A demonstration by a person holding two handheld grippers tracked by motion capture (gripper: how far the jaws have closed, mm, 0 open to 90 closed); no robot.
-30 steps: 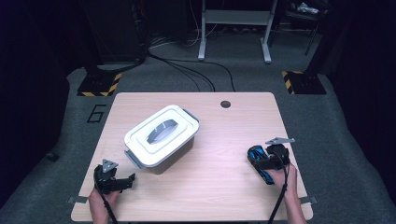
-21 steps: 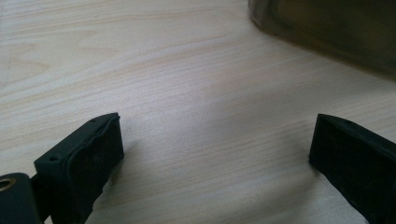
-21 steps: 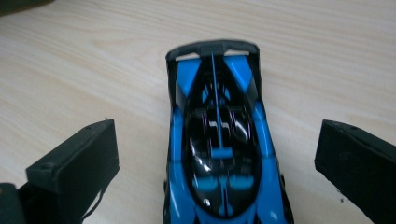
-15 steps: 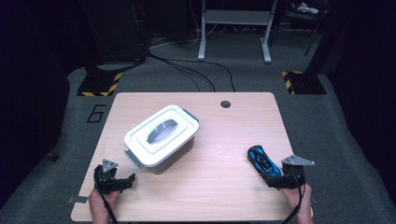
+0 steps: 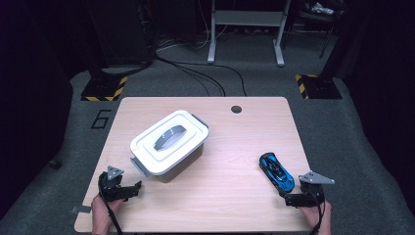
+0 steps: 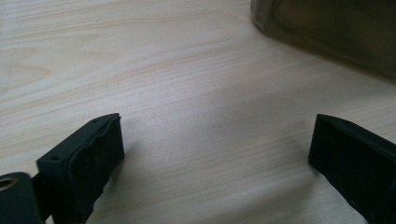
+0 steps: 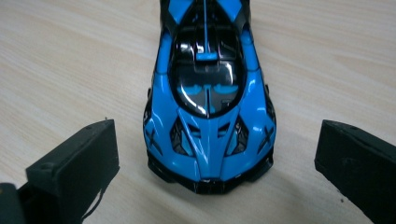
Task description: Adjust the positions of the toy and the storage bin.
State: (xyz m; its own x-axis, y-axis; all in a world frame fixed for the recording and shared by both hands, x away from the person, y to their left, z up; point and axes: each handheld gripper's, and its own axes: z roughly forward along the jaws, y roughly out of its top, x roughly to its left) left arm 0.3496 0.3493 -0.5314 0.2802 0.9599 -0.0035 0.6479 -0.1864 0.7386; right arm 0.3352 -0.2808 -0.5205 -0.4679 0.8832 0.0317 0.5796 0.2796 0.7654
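A blue and black toy car (image 5: 276,173) (image 7: 208,102) lies on the wooden table (image 5: 230,147) near the right front. My right gripper (image 5: 290,198) (image 7: 215,168) rests just behind it, open, with the car's end between the jaws but untouched. A white lidded box (image 5: 169,142) with a grey handle stands left of the middle. My left gripper (image 5: 134,188) (image 6: 215,154) lies open on the table in front of that box's near corner (image 6: 327,28), holding nothing.
A round dark hole (image 5: 236,108) sits at the table's far edge. Beyond the table, cables (image 5: 195,73), a metal stand (image 5: 244,29) and yellow-black striped bases (image 5: 103,88) are on the dark floor.
My right gripper has let go of the toy car and drawn back toward the front edge. The car now lies on the table. The left gripper has stayed put.
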